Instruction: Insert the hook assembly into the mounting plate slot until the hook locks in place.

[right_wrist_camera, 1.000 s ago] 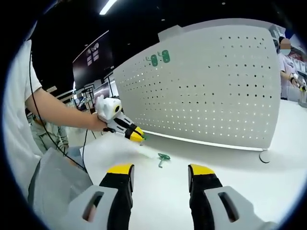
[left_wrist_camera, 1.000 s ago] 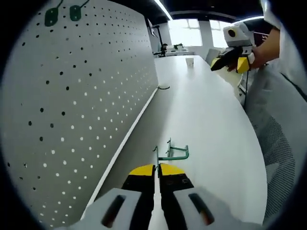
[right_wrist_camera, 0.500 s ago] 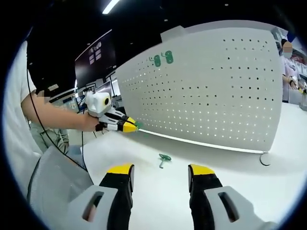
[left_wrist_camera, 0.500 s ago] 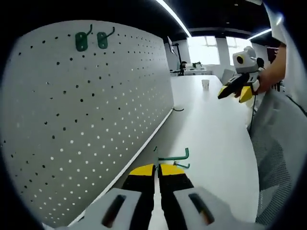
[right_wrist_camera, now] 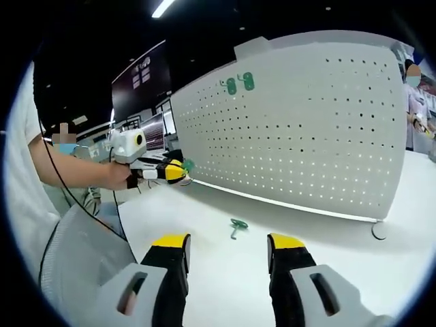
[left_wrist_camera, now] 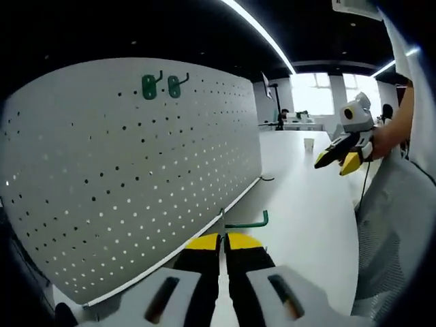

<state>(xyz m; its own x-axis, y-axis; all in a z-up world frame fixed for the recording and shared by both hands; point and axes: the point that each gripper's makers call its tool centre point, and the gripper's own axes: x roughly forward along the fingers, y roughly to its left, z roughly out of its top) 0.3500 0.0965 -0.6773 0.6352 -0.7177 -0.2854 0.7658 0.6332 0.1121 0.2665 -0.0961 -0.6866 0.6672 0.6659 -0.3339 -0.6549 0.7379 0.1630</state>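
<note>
Above the white table (left_wrist_camera: 306, 204), you are gripping a green hook (left_wrist_camera: 246, 222) in the clenched left gripper (left_wrist_camera: 223, 240).
The right gripper (right_wrist_camera: 227, 242) is hanging released; a second hook (right_wrist_camera: 238, 226) is lying on the table near the pegboard (right_wrist_camera: 327, 122), which is carrying two mounted hooks (right_wrist_camera: 239, 84).
</note>
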